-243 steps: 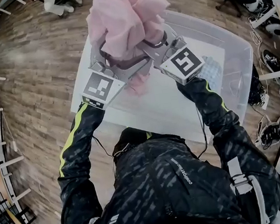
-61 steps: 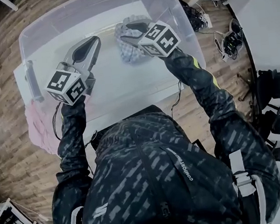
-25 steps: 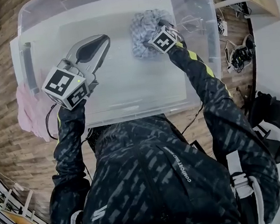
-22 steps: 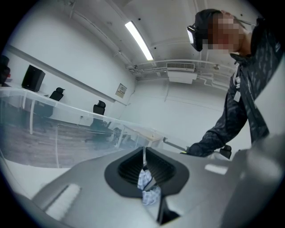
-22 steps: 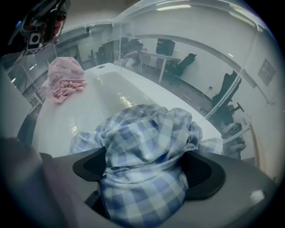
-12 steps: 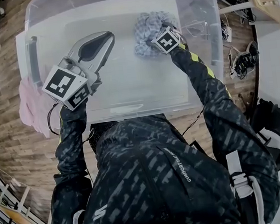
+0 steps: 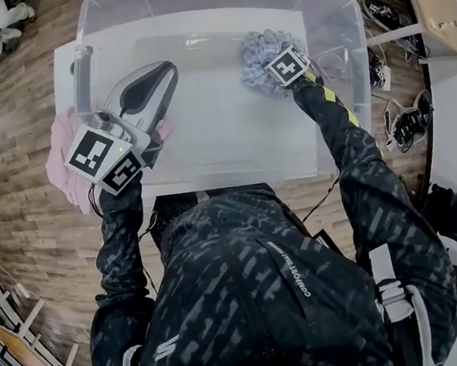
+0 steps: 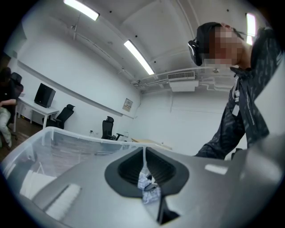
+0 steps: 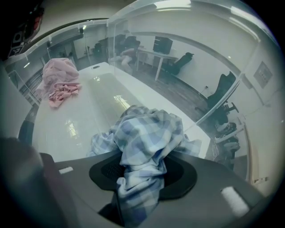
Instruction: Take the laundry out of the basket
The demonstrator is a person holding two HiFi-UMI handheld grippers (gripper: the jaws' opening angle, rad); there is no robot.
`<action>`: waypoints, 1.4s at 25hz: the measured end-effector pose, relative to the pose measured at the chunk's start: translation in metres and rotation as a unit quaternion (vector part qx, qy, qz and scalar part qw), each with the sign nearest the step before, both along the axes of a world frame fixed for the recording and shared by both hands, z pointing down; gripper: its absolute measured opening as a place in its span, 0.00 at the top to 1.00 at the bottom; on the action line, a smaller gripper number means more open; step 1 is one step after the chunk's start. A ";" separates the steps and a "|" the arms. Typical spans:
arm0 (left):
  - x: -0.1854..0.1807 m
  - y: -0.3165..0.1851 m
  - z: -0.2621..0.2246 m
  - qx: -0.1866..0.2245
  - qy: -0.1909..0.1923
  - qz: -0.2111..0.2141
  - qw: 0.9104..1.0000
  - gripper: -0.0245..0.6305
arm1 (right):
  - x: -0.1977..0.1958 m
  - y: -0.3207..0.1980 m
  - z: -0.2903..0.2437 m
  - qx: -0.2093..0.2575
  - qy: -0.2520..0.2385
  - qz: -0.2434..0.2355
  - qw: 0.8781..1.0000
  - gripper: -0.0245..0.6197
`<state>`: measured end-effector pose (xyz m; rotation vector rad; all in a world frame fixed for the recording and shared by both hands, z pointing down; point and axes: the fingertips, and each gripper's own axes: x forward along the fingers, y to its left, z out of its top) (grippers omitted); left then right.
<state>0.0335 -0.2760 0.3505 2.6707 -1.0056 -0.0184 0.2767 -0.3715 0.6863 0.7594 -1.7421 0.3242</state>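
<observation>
White table [image 7: 64, 74]; basket [image 7: 346, 50] with checked cloth [image 7: 257, 56]

Soft, crumpled checked cloth [image 9: 147, 133] is bunching between the right gripper's [image 9: 142, 176] matt grey plastic fingers [image 9: 213, 187], whose jaws have just been closing on it. The basket [image 7: 332, 10] around them is showing clear glossy plastic. The pink cloth [image 9: 60, 80] beyond is looking soft. The floor [image 7: 18, 210] is showing matt wood.

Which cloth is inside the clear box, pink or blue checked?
The blue checked cloth: the right tongs have just been closing on it inside the box. The pink cloth lies outside, by its left wall.
</observation>
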 end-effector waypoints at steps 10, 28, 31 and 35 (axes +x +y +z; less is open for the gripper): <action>-0.036 0.042 -0.037 0.031 0.048 -0.038 0.998 0.95 | -0.015 0.005 -0.092 0.065 -0.051 0.027 0.996 0.65; -0.060 0.142 -0.075 0.055 0.063 -0.011 0.996 0.95 | -0.066 0.105 -0.306 0.225 -0.238 0.069 0.942 0.65; -0.069 0.169 -0.075 0.060 0.064 -0.008 0.996 0.95 | -0.074 0.134 -0.344 0.262 -0.267 0.075 0.924 0.65; -0.069 0.196 -0.073 0.058 0.064 -0.001 0.996 0.95 | -0.072 0.167 -0.391 0.304 -0.305 0.085 0.899 0.65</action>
